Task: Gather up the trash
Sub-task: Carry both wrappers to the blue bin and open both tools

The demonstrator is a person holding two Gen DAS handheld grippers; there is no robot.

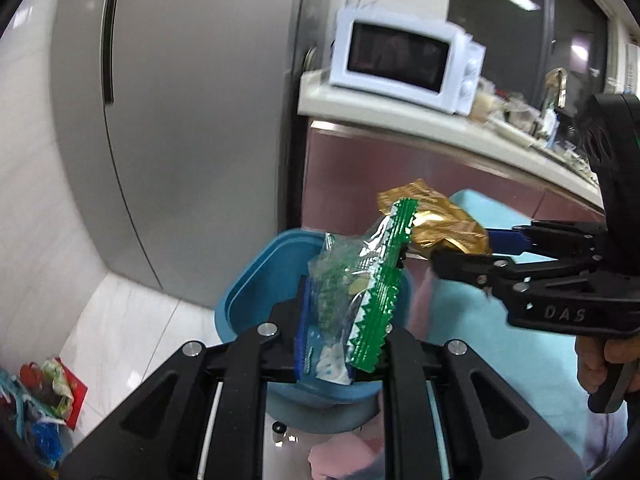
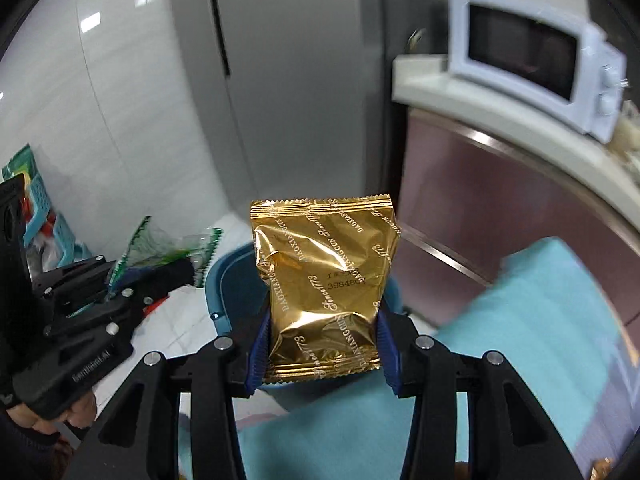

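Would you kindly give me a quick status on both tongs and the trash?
Left tongs shut on green wrapper. Right tongs shut on gold packet. Both above blue bin. Nothing in the way.

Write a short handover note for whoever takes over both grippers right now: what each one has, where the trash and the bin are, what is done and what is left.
Left gripper: shut on a green and clear wrapper, held over the blue bin.
Right gripper: shut on a gold packet, also close above the bin, beside the left one.
Done: both pieces are picked up and carried to the bin.
Left: neither piece is dropped yet; open each gripper over the bin. More wrappers lie on the floor by the wall, probably next to collect.
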